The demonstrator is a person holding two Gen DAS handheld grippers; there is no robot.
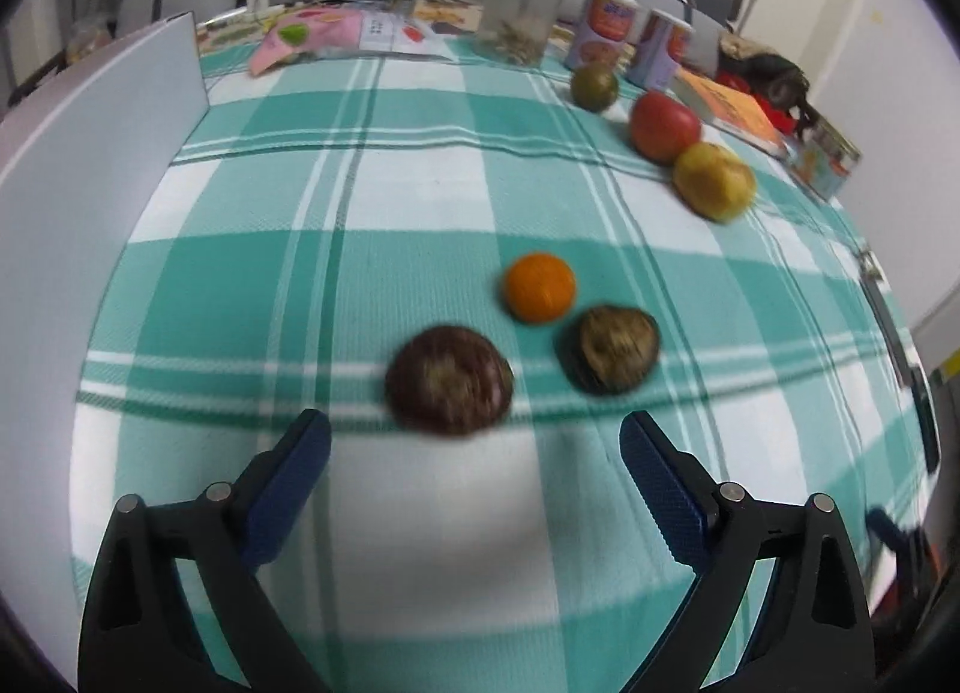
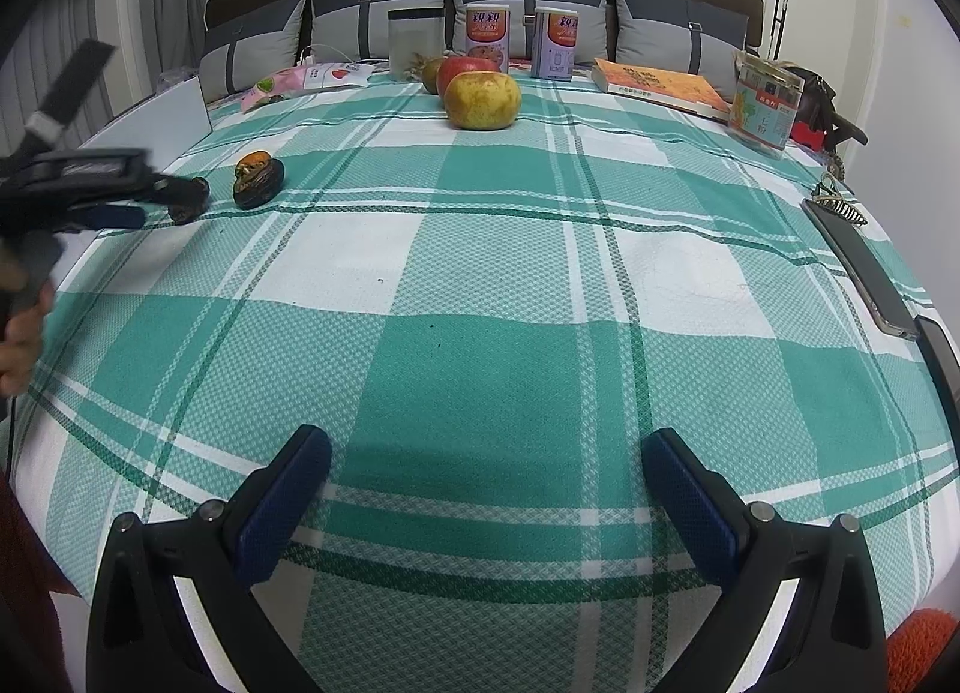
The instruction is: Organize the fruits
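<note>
In the left wrist view my left gripper (image 1: 474, 422) is open over the checked cloth (image 1: 360, 201), nothing between its blue pads. Just beyond its fingertips lies a dark red fruit (image 1: 450, 378). To the right sit a brown-black fruit (image 1: 609, 348) and an orange (image 1: 539, 286). Far right, a yellow-green apple (image 1: 714, 181), a red apple (image 1: 663, 126) and a green fruit (image 1: 594, 86) form a row. My right gripper (image 2: 486, 438) is open and empty over bare cloth. It sees the yellow-green apple (image 2: 482, 100), the red apple (image 2: 465, 68) and the left gripper (image 2: 156, 201) by the dark fruits (image 2: 258, 186).
A white board (image 1: 90, 153) stands along the left edge. At the back are a clear jar (image 1: 522, 15), two cans (image 1: 606, 27), a snack bag (image 1: 306, 36) and an orange book (image 2: 660, 84). A carton (image 2: 765, 105), a hair clip (image 2: 837, 204) and a phone (image 2: 861, 267) lie at the right edge.
</note>
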